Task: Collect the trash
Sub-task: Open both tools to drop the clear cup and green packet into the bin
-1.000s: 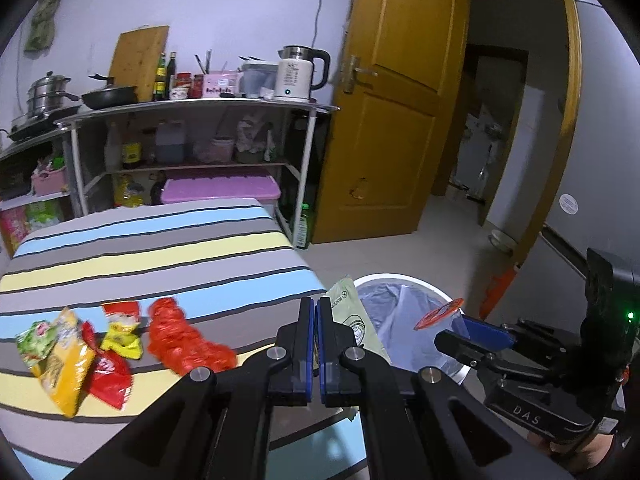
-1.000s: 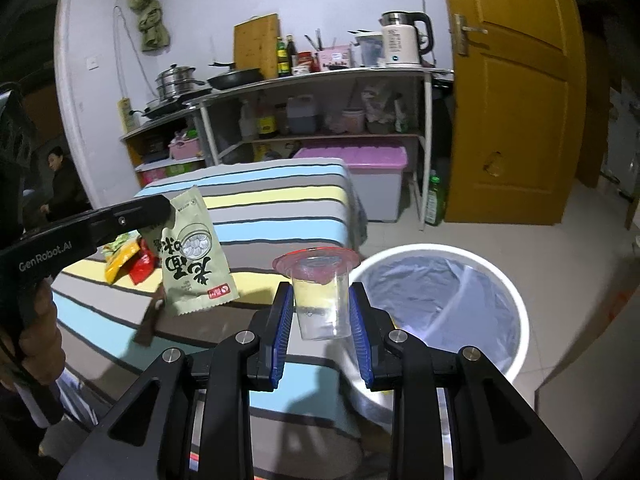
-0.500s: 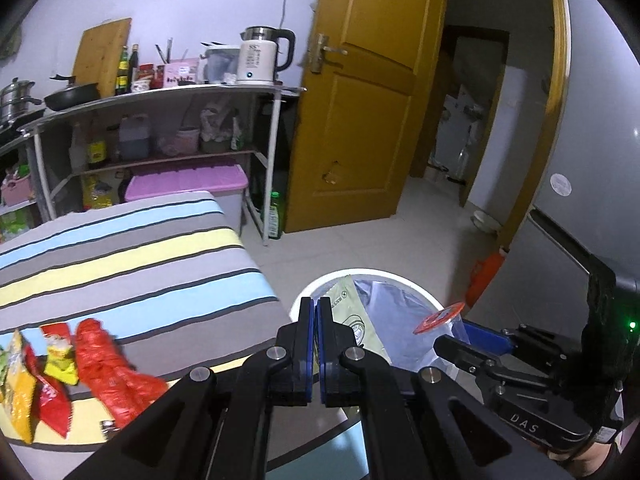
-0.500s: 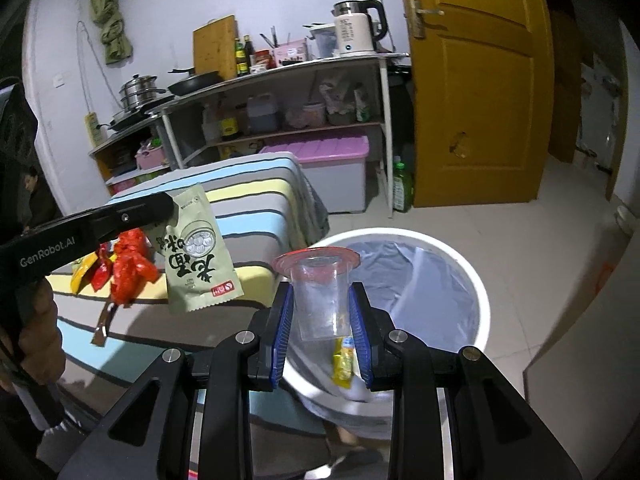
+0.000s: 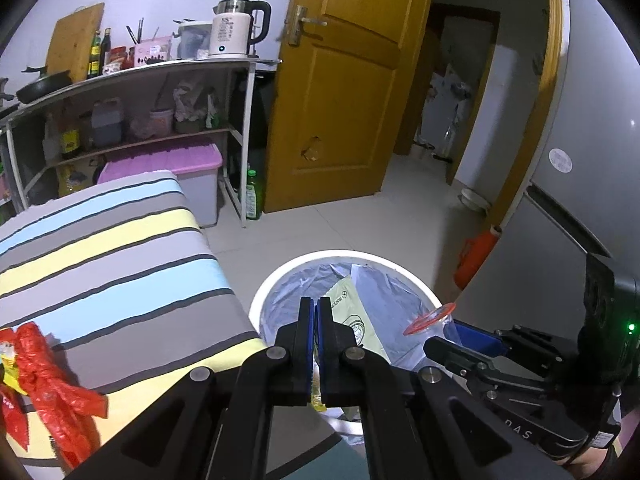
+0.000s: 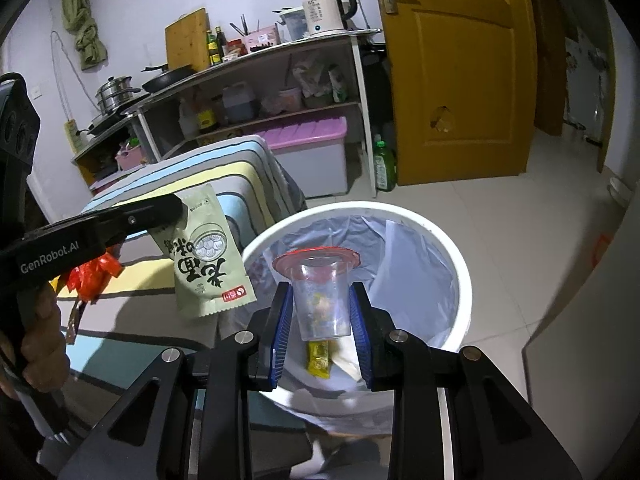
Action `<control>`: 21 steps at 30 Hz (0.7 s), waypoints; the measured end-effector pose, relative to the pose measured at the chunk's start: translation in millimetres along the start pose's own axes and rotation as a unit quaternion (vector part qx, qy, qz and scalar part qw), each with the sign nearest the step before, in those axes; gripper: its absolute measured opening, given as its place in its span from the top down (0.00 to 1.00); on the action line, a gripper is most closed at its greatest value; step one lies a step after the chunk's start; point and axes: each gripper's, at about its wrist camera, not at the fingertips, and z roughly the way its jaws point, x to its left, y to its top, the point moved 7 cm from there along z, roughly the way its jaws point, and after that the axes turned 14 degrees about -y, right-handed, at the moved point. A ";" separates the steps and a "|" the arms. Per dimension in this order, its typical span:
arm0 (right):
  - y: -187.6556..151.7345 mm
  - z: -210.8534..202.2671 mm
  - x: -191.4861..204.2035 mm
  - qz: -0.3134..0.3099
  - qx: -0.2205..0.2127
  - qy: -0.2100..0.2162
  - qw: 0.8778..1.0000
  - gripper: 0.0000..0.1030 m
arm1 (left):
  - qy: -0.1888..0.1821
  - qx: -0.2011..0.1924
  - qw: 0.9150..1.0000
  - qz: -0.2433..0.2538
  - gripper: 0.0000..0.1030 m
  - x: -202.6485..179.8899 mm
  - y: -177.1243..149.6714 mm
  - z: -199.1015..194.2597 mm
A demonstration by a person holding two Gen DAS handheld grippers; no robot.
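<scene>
My left gripper (image 5: 316, 312) is shut on a green snack packet (image 5: 352, 320), which hangs by the near rim of the white trash bin (image 5: 264, 292); the packet (image 6: 206, 252) also shows in the right wrist view, just left of the bin (image 6: 456, 256). My right gripper (image 6: 320, 304) is shut on a clear plastic cup (image 6: 320, 300) with a red rim, held over the bin's opening. The cup's red rim (image 5: 430, 316) shows in the left wrist view. A yellow wrapper (image 6: 318, 360) lies inside the bin. Red wrappers (image 5: 52, 392) lie on the striped table (image 5: 112, 264).
A shelf rack (image 5: 132, 80) with a kettle, bottles and a pan stands behind the table. A pink-lidded box (image 5: 172, 164) and a green bottle (image 5: 252, 196) sit under it. A wooden door (image 5: 340, 92) is open. An orange object (image 5: 476, 256) leans by the doorframe.
Both grippers have moved right and forward, away from the table and over the bin. The packet and the cup are still held. The wrappers on the table have slid toward the left edge of view.
</scene>
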 end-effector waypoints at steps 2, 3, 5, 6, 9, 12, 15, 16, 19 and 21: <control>-0.4 3.1 -2.6 0.002 0.002 -0.002 1.000 0.71 | -0.002 0.003 1.000 0.001 0.99 -0.6 -0.1 5.7; -0.7 4.6 -3.7 0.002 0.003 -0.004 1.000 0.71 | -0.002 0.005 1.000 0.002 0.99 -1.2 -0.8 8.1; -1.5 7.5 -4.9 0.003 0.006 -0.007 1.000 0.71 | -0.001 0.007 1.000 0.003 0.99 -0.5 -0.6 11.9; -2.2 9.6 -6.6 0.004 0.008 -0.009 1.000 0.71 | -0.001 0.008 1.000 0.003 0.99 -0.1 -0.6 14.1; -4.8 13.6 -7.8 0.004 0.013 -0.015 1.000 0.70 | 0.001 0.015 1.000 0.002 0.98 3.1 -2.9 21.6; -7.1 16.6 -10.7 0.013 0.015 -0.020 1.000 0.58 | 0.002 0.020 1.000 -0.001 0.93 5.4 -5.5 25.3; -7.0 16.9 -12.2 0.017 0.014 -0.019 1.000 0.56 | 0.004 0.019 1.000 0.000 0.89 6.8 -6.0 24.2; -7.2 16.7 -12.1 0.017 0.013 -0.019 1.000 0.56 | 0.005 0.018 1.000 0.001 0.89 6.9 -5.6 22.9; -6.2 14.5 -10.5 0.013 0.010 -0.017 1.000 0.56 | 0.006 0.011 1.000 0.002 0.89 6.5 -4.2 15.8; -5.2 13.0 -9.4 0.012 0.008 -0.015 1.000 0.56 | 0.006 0.005 1.000 0.002 0.89 6.0 -3.6 9.2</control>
